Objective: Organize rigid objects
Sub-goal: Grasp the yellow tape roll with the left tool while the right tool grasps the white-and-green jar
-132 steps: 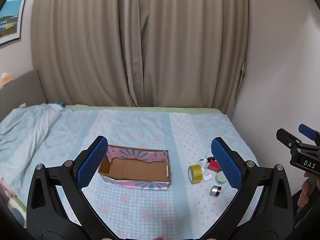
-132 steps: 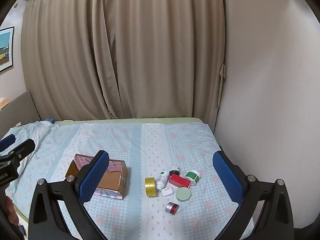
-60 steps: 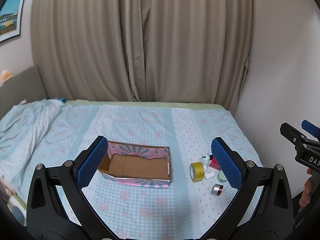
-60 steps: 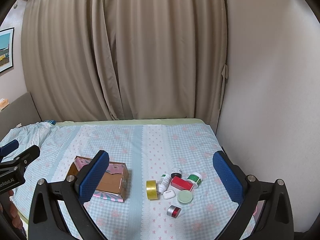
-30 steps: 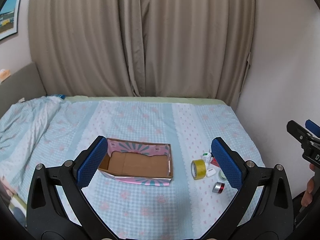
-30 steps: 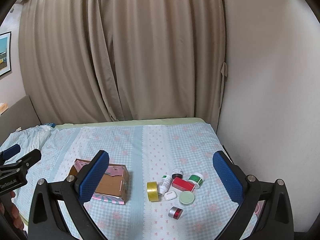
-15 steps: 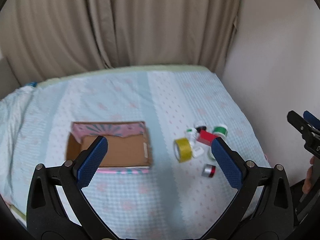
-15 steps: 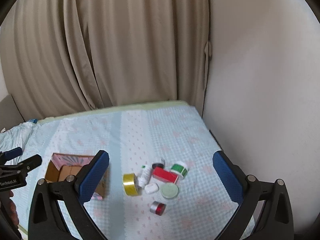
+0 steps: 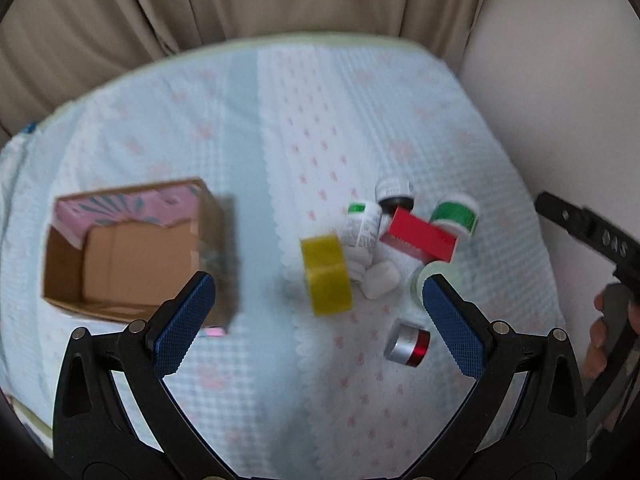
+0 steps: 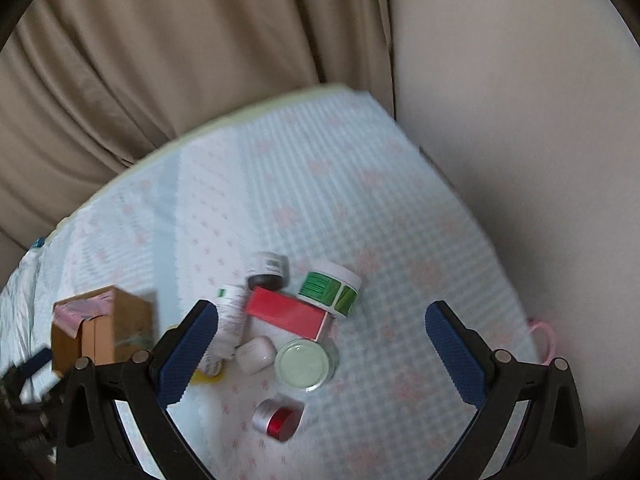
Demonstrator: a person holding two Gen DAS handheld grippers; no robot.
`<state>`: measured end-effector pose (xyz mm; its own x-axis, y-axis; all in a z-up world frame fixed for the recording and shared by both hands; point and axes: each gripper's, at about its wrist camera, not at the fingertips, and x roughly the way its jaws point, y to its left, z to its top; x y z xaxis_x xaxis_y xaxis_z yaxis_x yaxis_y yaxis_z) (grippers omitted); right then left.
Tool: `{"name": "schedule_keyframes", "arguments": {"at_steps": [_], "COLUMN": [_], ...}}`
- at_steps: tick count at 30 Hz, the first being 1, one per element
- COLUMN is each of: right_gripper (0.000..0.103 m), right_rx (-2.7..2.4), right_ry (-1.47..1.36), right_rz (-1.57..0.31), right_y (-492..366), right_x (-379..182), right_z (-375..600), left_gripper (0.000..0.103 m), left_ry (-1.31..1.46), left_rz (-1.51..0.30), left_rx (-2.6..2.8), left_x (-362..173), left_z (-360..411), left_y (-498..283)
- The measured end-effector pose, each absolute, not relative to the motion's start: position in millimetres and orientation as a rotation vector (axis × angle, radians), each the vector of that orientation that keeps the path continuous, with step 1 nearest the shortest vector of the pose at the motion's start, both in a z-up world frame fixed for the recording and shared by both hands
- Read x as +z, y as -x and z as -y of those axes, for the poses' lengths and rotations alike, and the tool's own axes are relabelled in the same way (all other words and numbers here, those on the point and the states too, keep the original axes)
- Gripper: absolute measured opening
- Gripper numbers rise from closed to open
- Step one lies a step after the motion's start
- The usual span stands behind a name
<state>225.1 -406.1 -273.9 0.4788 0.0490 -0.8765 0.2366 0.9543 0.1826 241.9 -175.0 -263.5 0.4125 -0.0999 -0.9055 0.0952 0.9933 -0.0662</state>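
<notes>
Jars, a yellow tape roll [image 9: 326, 280] and a red box [image 10: 286, 314] lie clustered near the bed's [image 9: 280, 128] right edge, beside the empty cardboard box [image 9: 132, 252], so we hover both grippers, left gripper [image 9: 318, 320] and right gripper [image 10: 320, 350], wide open and empty for a first pick.

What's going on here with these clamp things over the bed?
A person holds two grippers above a bed, tidying small items into a cardboard box. Both the left gripper and the right gripper are open and hold nothing. The yellow tape roll, red box, jars and bottles lie clustered beside the box, which looks empty.
</notes>
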Motion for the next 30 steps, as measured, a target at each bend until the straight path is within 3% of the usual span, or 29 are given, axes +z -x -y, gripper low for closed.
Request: {"name": "schedule_keyframes", "arguments": {"at_steps": [6,8,11,15,17,19,21,22,30], "right_gripper": [0.103,0.103,0.103,0.103,0.103,0.094,0.07,0.068,0.068], "right_rx": [-0.132,-0.123,-0.109,-0.139,-0.154,-0.177,-0.184,-0.19,-0.199], "right_ry": [-0.389,-0.405,-0.454,-0.527,-0.579,-0.61,-0.655,-0.679,-0.702], "right_rz": [-1.248,-1.3,-1.354,-1.395,-1.395,-1.41,-1.436,-1.438,-1.428], "right_y": [-279,-292,-306,-314,-316,-319,-320,-319,-319], "right_x": [-352,-372,-399,-421,-427,-434,-441,-444,-443], "right_z": [422,422,425,427,430,433,435,436,437], "left_gripper": [0.102,0.099,0.086,0.084,0.079,0.053,0.041,0.038,0.037], "left_ry": [0.048,0.072,0.12,0.118,0.099,0.095,0.122,0.135,0.121], "left_rz": [-1.272,-1.326,-1.397,-1.433,-1.445,-1.469,-1.486,-1.485,-1.476], "left_rx": [-0.086,-0.072,-0.061,-0.062,-0.068,-0.08,-0.111,-0.125,-0.128], "left_x": [-330,-353,-384,-407,-414,-421,-425,-425,-422], "left_z": [180,178,175,175,177,179,179,179,180], "left_y": [-272,-279,-288,-293,-295,-296,-296,-295,-296]}}
